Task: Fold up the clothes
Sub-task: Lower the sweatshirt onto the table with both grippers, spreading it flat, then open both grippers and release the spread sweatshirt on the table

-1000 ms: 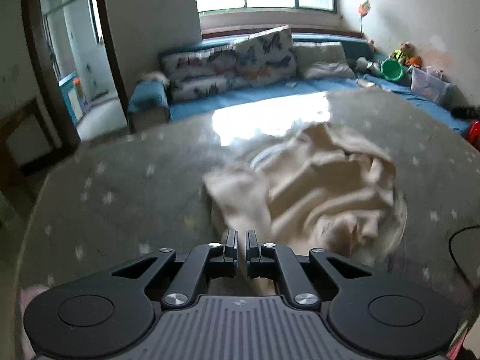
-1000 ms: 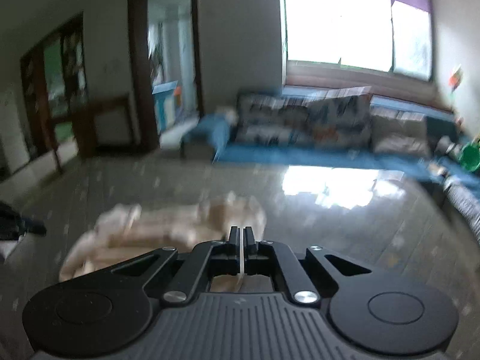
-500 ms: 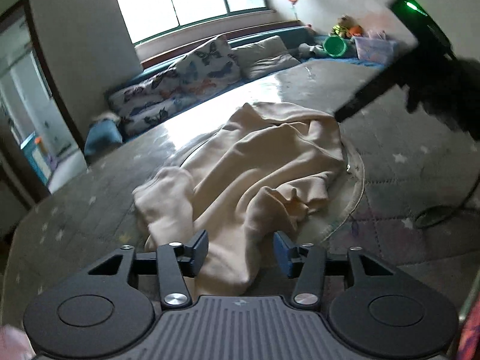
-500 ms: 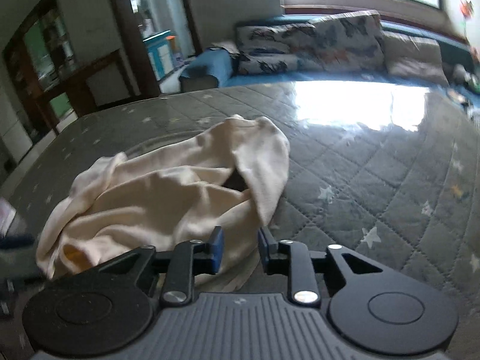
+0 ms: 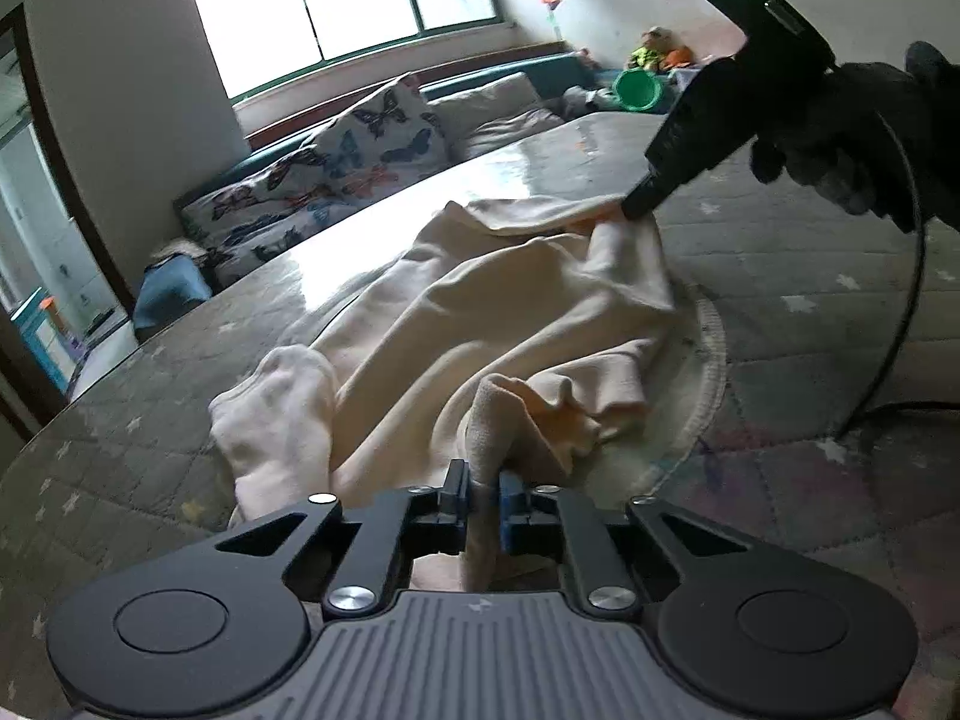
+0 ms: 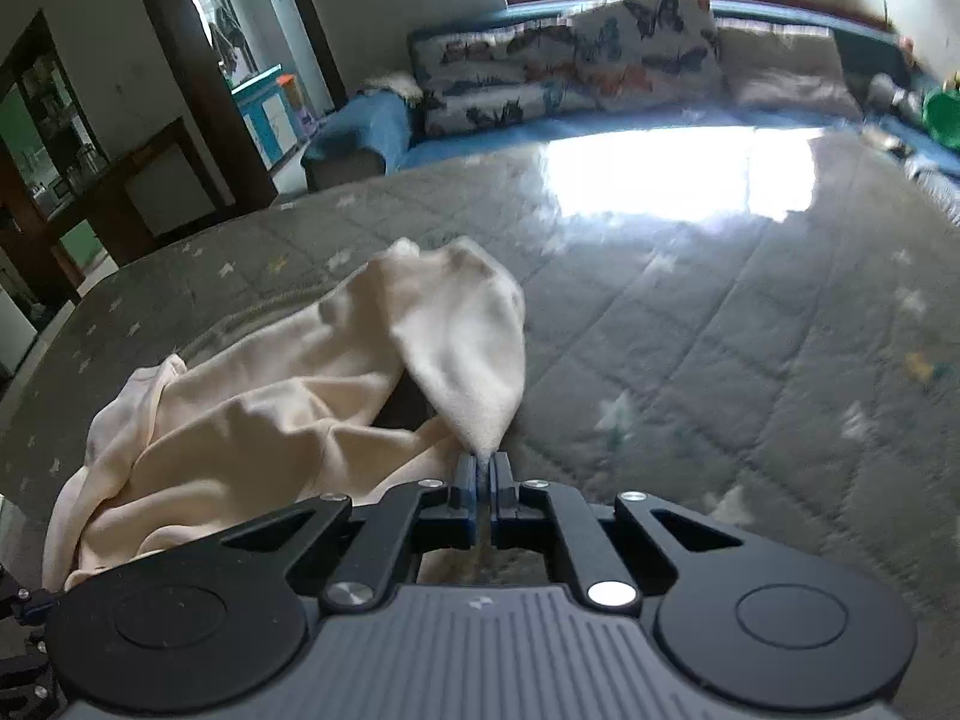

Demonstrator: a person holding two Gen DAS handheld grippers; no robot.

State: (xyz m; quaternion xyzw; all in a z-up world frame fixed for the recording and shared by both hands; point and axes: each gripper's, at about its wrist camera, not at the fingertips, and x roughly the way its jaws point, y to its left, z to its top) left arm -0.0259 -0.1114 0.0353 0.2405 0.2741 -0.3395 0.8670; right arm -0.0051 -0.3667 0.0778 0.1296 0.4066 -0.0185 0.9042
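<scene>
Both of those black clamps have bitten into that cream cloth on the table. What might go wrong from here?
1. The right gripper pinches only a thin tip of the cream garment; a pull might slip it free.
2. The left gripper, its jaws closing on a bunched fold, may have caught several layers, so the garment could lift crumpled rather than flat.
3. The black cable lies beside the garment and might snag.

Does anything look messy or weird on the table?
Yes. The cream garment lies crumpled in a heap on the quilted table cover, not flat or folded. Both tools pinch bunched-up bits of it: the left tool closing on a fold, the right tool on a corner.
</scene>
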